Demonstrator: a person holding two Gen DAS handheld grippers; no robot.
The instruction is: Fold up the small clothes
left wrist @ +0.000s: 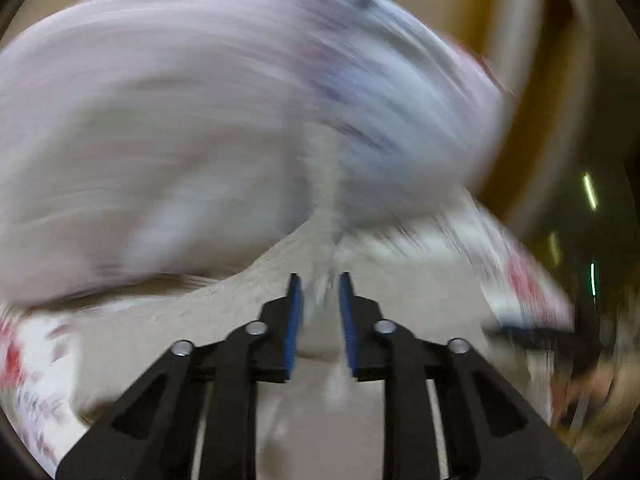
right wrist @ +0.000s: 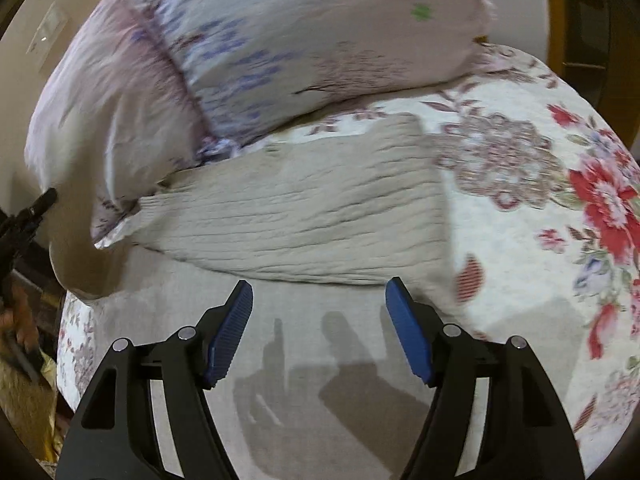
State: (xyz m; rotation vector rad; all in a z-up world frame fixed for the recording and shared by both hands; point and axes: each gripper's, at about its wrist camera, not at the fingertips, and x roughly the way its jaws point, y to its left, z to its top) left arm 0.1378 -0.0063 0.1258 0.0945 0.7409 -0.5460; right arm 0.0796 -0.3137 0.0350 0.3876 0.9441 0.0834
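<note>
A beige ribbed garment lies spread on the bed, partly folded, with a smooth beige part nearer me. My right gripper is open and empty just above its near edge. In the blurred left wrist view my left gripper is shut on a pinch of the beige garment, which rises in a ridge between the blue pads. My left gripper also shows at the left edge of the right wrist view.
Two pale floral pillows lie behind the garment. The floral quilt covers the bed to the right. The bed's left edge drops to a patterned floor. A wooden door frame stands at the far right.
</note>
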